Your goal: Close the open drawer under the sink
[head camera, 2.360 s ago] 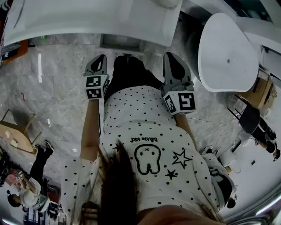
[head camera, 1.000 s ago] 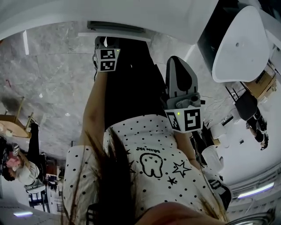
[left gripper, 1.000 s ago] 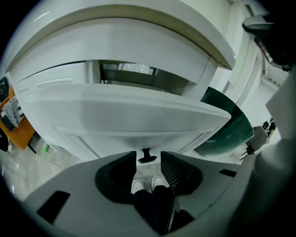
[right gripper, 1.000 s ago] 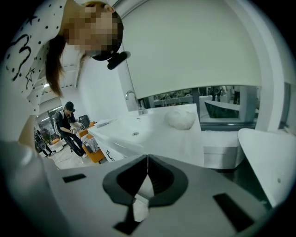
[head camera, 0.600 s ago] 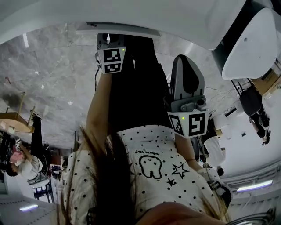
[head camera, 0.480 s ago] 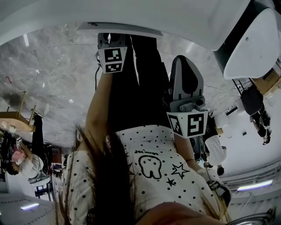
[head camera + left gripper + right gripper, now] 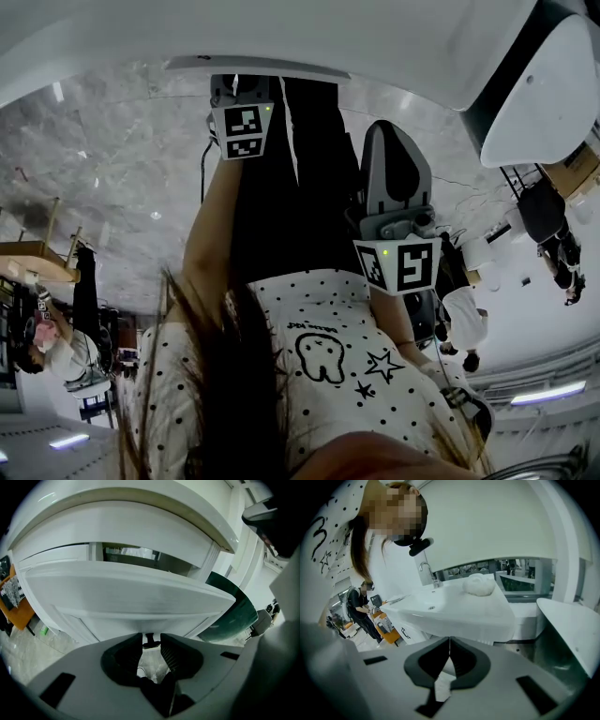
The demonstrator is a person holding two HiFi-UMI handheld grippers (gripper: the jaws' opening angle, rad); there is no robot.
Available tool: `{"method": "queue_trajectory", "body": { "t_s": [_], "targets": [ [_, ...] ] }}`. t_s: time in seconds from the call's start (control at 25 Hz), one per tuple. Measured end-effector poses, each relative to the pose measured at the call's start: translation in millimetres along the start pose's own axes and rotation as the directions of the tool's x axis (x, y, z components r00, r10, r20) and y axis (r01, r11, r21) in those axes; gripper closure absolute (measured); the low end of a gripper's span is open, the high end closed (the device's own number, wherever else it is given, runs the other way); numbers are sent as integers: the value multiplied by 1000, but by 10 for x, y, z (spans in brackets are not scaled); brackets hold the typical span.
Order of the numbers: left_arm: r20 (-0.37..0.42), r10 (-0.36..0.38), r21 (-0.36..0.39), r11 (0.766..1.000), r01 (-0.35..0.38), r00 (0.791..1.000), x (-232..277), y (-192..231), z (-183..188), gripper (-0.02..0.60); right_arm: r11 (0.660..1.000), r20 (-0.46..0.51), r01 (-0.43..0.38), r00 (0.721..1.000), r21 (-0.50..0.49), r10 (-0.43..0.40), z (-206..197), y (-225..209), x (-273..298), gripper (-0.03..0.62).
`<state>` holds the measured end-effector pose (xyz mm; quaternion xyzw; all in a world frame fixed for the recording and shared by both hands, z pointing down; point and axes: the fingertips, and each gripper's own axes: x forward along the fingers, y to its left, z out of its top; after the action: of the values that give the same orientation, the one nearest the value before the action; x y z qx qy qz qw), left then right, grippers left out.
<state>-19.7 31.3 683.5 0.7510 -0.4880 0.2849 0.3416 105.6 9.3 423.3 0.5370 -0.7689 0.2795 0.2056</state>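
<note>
Drawer (image 7: 126,597) under the sink (image 7: 454,609) stands pulled out, its broad white front filling the left gripper view with a dark gap showing behind its top edge. The left arm (image 7: 211,216) reaches straight forward and fully stretched, carrying the left gripper (image 7: 151,638) up to the lower edge of that front, where its jaws stand a narrow slit apart with a small dark knob (image 7: 150,642) pinched between their tips. The right gripper (image 7: 449,640) is held back close to the dotted shirt (image 7: 337,337), forearm bent, pointing toward the sink from the side; its jaws are pressed together with nothing between them. About two seconds ago both grippers hung side by side near the body, well short of the cabinet; since then the left one has gone out to the drawer while the right has stayed back, and over the last half second neither has shifted noticeably.
</note>
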Motion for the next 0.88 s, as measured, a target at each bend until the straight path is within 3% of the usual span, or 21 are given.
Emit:
{"method": "queue_trajectory", "body": {
  "t_s": [0.88],
  "targets": [
    [-15,-7,-3,1000,7,1000,29,84,19,460,1000,-20,17,1000,12,-17,-50,47,120,580]
  ]
}}
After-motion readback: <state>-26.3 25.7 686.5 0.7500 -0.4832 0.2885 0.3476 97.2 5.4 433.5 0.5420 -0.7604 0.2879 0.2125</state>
